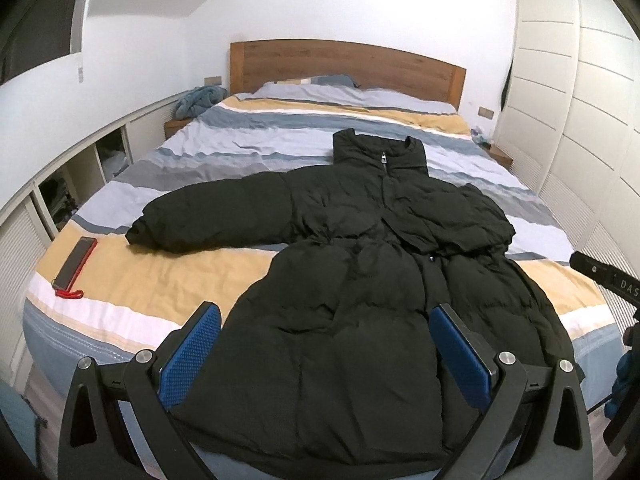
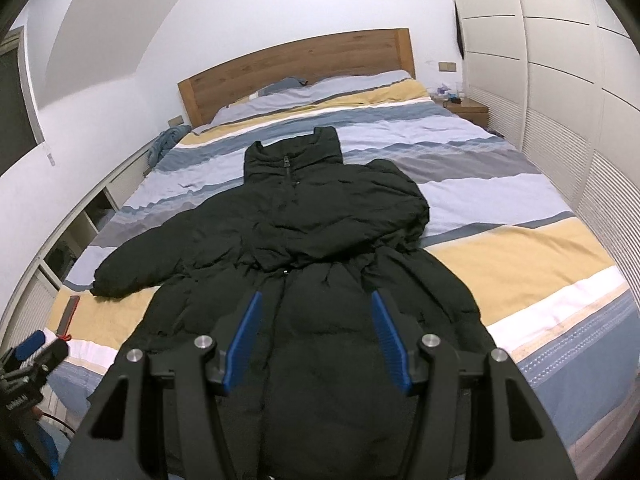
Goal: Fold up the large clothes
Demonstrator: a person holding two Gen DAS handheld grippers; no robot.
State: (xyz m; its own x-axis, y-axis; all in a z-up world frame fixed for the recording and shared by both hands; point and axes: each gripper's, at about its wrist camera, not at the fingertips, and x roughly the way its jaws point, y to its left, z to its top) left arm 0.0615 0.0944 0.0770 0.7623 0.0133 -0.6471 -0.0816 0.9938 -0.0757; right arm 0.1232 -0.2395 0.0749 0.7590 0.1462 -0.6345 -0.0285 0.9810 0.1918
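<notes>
Bedroom, striped duvet on bed [image 1: 168,276], wooden headboard [image 1: 344,66] far ahead of both grippers. Black puffer coat [image 1: 360,280] lies front-up, zipped, collar toward the headboard, hem nearest the grippers at foot of bed.

Progress, judged: early. One sleeve [image 2: 400,204], on the right-gripper side, looks already folded in over the chest. Other sleeve [image 1: 216,216] lies stretched out ahead-left of the left gripper, not folded. Body not yet folded lengthwise. Remaining, est.: left sleeve in, then hem up toward collar.

Left gripper [image 1: 326,354]: jaws spread wide, nothing pinched, above lower coat near hem. Right gripper [image 2: 318,344]: likewise spread, empty, over lower coat; contact w/ fabric can't be confirmed.

Phone in red case [image 1: 76,262] on duvet, well left of left gripper, apart from coat.
</notes>
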